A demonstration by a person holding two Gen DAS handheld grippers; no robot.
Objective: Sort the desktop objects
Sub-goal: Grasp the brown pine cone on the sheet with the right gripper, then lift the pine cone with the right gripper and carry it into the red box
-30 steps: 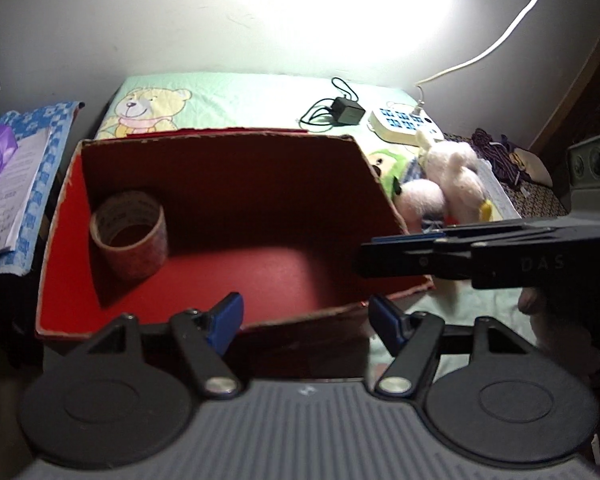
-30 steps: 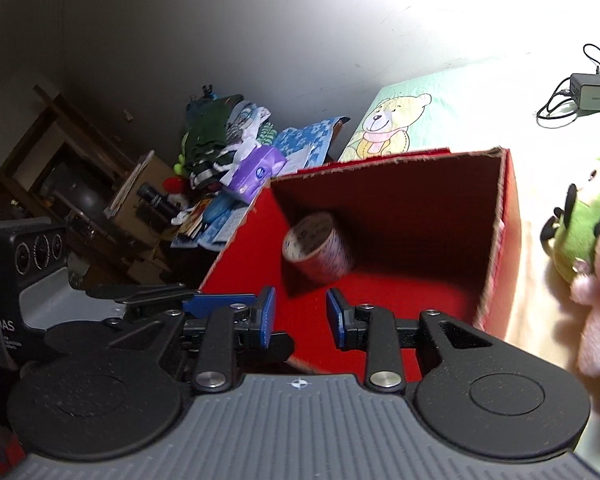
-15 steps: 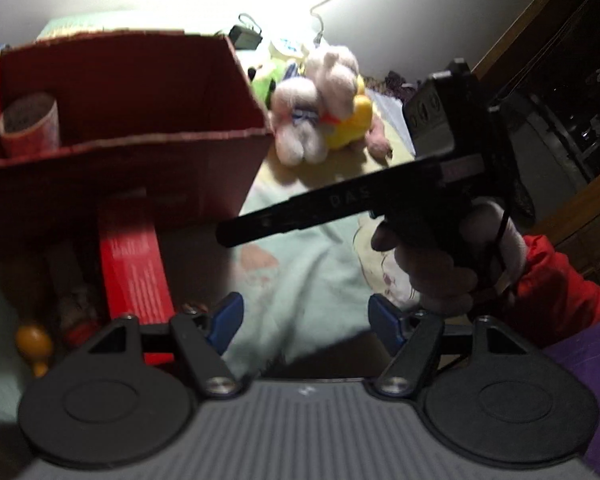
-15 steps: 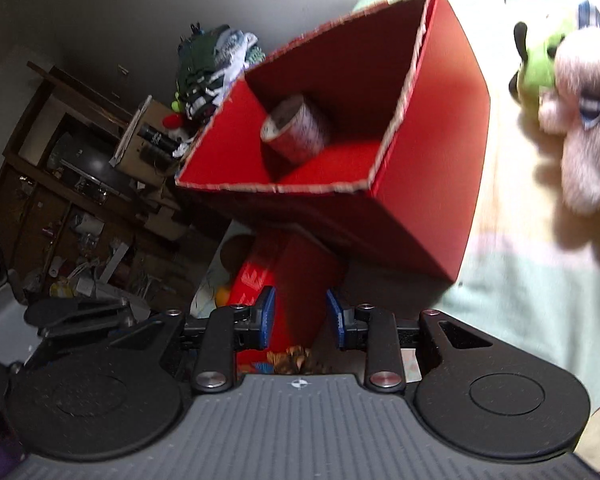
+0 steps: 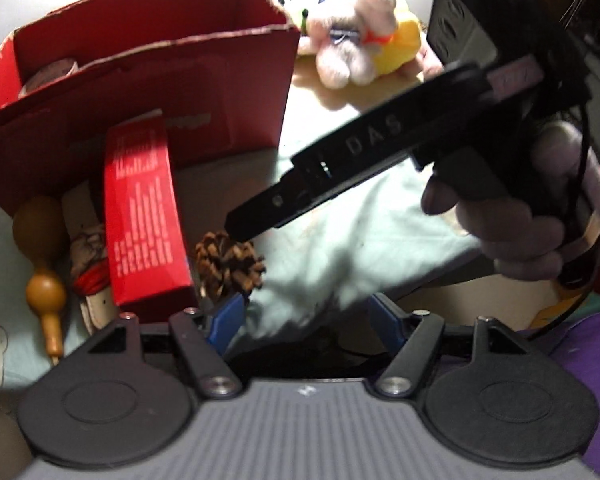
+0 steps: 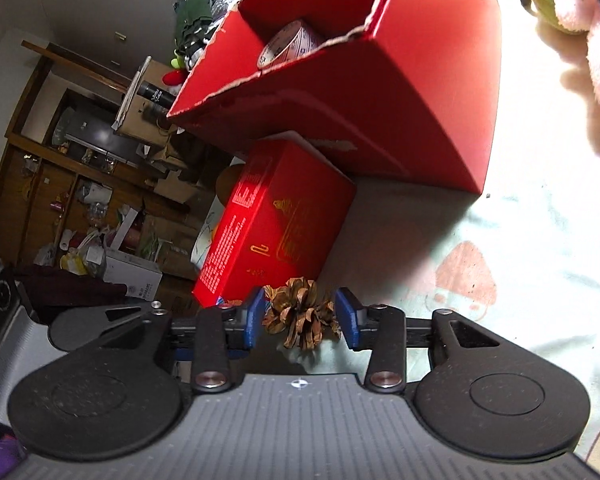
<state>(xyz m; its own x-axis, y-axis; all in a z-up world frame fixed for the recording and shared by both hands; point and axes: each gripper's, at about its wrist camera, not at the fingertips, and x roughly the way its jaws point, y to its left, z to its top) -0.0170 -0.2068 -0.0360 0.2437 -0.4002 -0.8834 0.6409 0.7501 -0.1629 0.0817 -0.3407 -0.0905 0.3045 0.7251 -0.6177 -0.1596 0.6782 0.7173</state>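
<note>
Your right gripper (image 6: 300, 318) straddles the scaly brown pine cone (image 6: 300, 314); its fingers have just been opening and stand clear of the scales on both sides. The cone lies on the pale green printed cloth (image 6: 520, 240), just beside the glossy red carton (image 6: 276, 224) with gold print, which rests against the torn-edged red cardboard box (image 6: 400, 92). Your left gripper (image 5: 304, 320) is wide open and empty. "DAS" reads on the right gripper's black body.
</note>
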